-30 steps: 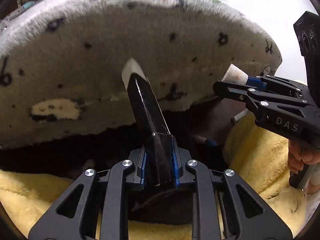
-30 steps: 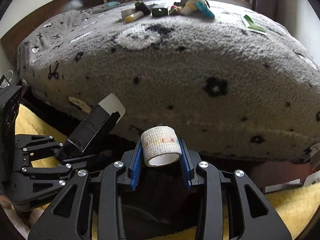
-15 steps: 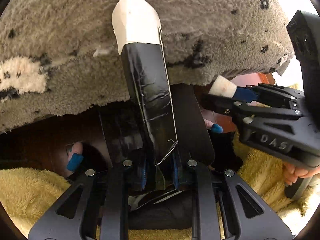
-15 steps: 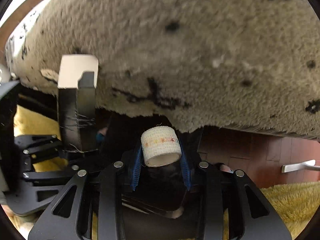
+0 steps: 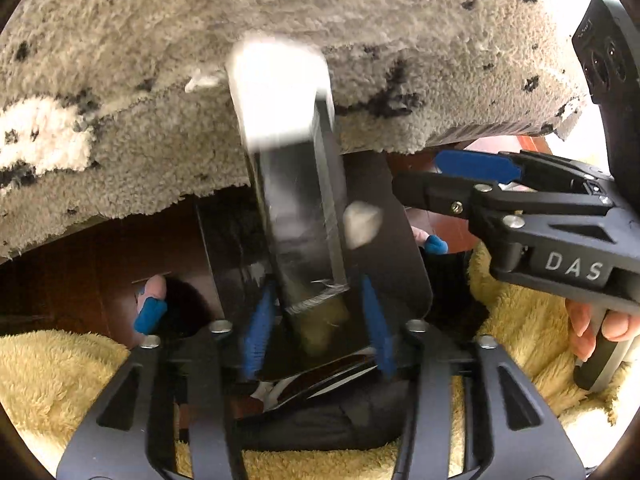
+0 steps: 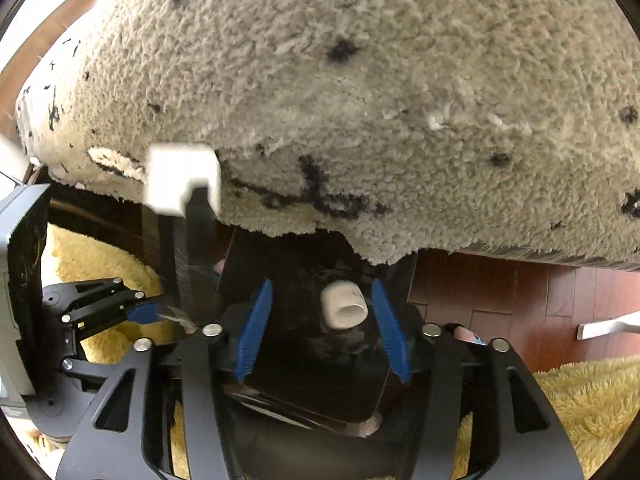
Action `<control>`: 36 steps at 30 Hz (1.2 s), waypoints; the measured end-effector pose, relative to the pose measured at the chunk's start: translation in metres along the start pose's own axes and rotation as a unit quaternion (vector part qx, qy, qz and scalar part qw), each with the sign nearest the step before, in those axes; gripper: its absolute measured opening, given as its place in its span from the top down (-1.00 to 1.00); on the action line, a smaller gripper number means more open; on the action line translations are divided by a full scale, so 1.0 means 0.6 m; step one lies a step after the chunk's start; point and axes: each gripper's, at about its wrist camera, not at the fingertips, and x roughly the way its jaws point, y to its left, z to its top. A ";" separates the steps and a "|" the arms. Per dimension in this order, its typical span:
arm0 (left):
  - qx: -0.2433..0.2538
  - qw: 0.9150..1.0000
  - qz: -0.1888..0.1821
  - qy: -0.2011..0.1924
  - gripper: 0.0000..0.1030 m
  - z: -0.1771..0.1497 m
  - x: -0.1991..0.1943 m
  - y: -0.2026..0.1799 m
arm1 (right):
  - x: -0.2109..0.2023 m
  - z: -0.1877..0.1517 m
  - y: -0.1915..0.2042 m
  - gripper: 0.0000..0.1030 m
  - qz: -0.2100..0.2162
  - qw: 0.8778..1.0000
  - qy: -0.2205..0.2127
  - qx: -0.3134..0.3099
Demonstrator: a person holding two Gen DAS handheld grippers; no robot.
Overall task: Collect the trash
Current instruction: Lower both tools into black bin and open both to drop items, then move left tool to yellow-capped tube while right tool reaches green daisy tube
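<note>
Both grippers hang spread over the black bag (image 6: pixel 320 360), jaws just opened: the left gripper (image 5: pixel 316 328) frees the upright box (image 5: pixel 296 216), the right gripper (image 6: pixel 322 328) the roll (image 6: pixel 344 306), both falling bagward.

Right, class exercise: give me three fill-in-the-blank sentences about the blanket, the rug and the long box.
The grey blanket has ___ spots.
The fluffy rug is ___.
The long black box has a ___ end.
Missing words: black, yellow, white.
</note>
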 end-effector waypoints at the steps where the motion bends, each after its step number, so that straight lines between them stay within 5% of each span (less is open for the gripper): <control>1: 0.001 1.000 0.003 0.001 -0.10 -0.001 -0.001 0.000 | -0.002 -0.001 -0.001 -0.16 0.000 1.000 -0.001 0.003; 6: 0.002 1.000 0.013 -0.004 -0.51 -0.004 -0.008 -0.007 | -0.009 0.022 -0.045 -0.38 -0.005 1.000 -0.007 0.017; 12: 0.001 0.999 0.020 -0.028 -0.57 0.005 -0.042 -0.005 | -0.063 0.035 -0.075 -0.42 -0.012 0.999 -0.033 0.018; 21: 0.009 0.992 0.036 -0.123 -0.58 0.044 -0.175 -0.009 | -0.222 0.085 -0.085 -0.43 -0.057 0.988 -0.141 -0.009; 28: 0.026 0.977 0.072 -0.198 -0.67 0.122 -0.267 -0.005 | -0.308 0.172 -0.113 -0.44 -0.117 0.972 -0.201 -0.020; 36: 0.012 0.962 0.122 -0.245 -0.67 0.255 -0.301 0.033 | -0.321 0.291 -0.181 -0.44 -0.145 0.966 -0.214 0.028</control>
